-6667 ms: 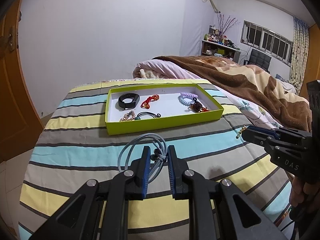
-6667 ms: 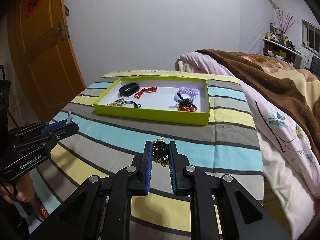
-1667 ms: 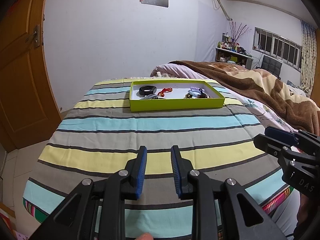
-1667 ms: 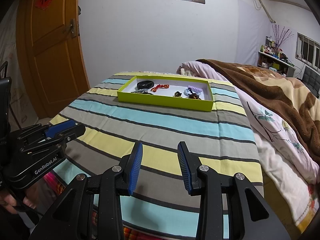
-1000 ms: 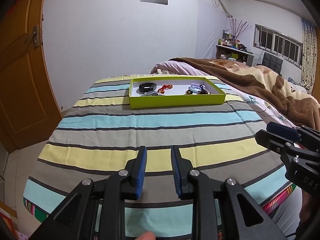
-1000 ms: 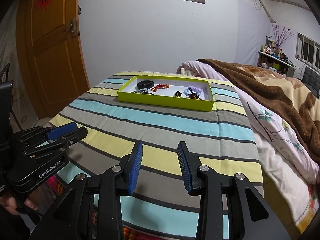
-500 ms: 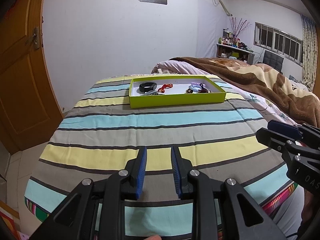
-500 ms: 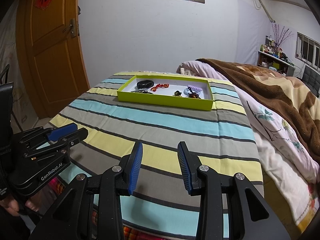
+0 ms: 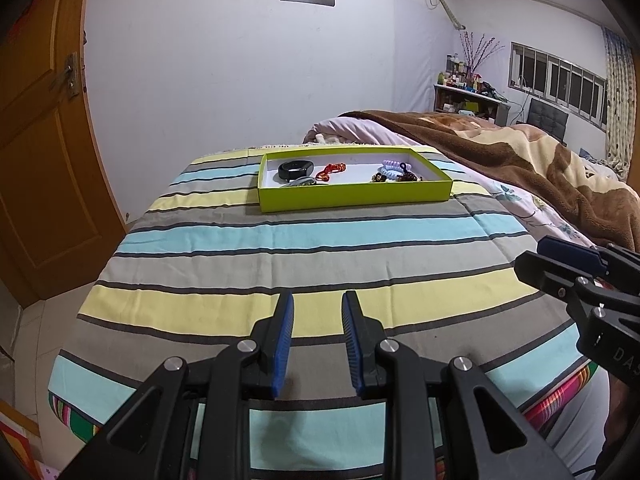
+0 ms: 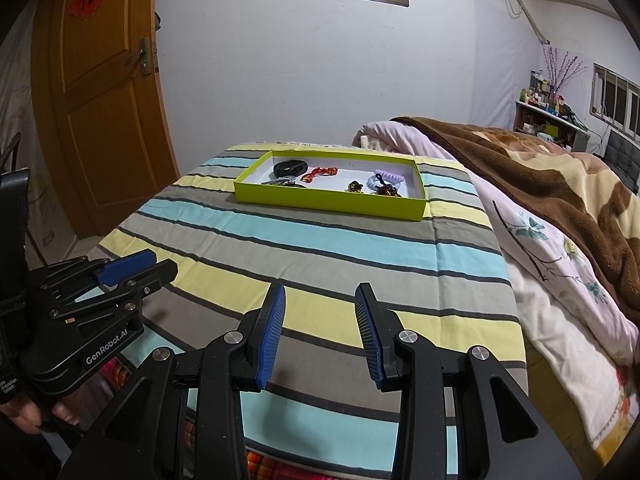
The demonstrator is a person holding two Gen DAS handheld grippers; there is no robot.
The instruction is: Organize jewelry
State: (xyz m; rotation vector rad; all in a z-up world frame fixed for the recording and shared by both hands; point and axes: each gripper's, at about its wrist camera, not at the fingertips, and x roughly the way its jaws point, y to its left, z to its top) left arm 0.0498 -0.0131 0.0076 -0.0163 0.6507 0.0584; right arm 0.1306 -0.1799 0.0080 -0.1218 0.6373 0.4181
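A lime-green tray (image 9: 356, 195) (image 10: 328, 200) with a white floor sits at the far end of the striped bedspread (image 9: 304, 256). Inside lie a black band (image 9: 292, 169) (image 10: 290, 168), a red cord piece (image 9: 330, 170) (image 10: 318, 173), a lilac spiral hair tie (image 9: 392, 168) (image 10: 390, 178), a small gold-and-black piece (image 10: 354, 187) and other pieces. My left gripper (image 9: 316, 312) hangs open and empty over the near end of the bed. My right gripper (image 10: 320, 304) is open wider, also empty. Both are far back from the tray.
A brown and cream blanket (image 9: 520, 160) over a floral quilt (image 10: 560, 264) fills the right side. An orange wooden door (image 10: 104, 120) stands on the left. A cluttered shelf (image 9: 468, 96) and a window (image 9: 560, 84) are at the far right. A hand (image 10: 36, 412) holds the left gripper.
Nothing has moved over the last second. Several seconds ago the grippers were close to the tray, shut on a grey cord and a gold-black piece; now they are back and empty.
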